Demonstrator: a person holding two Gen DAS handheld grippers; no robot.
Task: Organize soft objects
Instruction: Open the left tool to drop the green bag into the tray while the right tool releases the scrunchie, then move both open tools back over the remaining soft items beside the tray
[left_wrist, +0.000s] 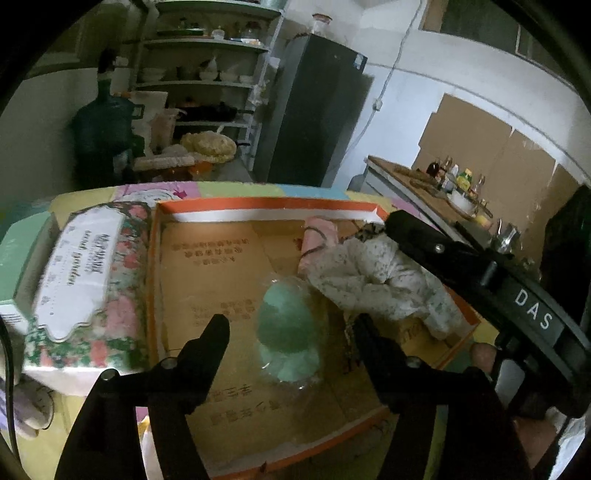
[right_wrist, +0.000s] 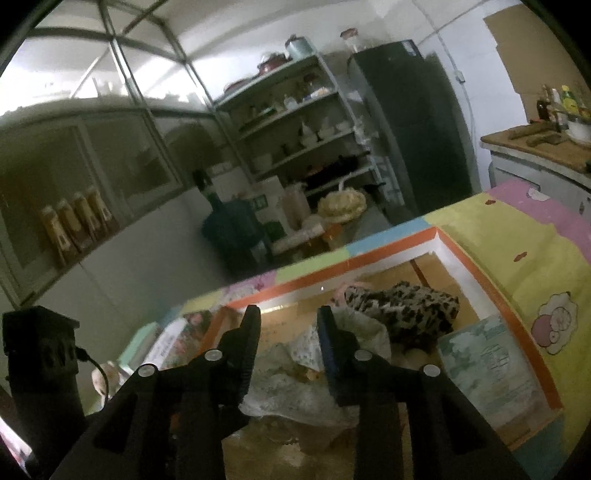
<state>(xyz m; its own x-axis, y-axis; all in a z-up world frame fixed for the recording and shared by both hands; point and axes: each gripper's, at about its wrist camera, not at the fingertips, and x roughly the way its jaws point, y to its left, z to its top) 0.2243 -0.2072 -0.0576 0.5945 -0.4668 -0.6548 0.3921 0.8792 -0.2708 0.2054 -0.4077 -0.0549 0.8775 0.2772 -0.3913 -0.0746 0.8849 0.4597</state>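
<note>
A table with a bright patchwork cloth of yellow, pink and green holds 1 flat orange-edged box in the middle. Just left of it lies a flowery pack, with a mint-green box beside that.

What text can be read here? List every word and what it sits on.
"DAS": white letters on the right gripper's black body.
Floral tissue pack: label print too blurred to read.
Cardboard box floor: red Chinese print, upside down, unreadable.
Counter bottles: labels too small.
</note>
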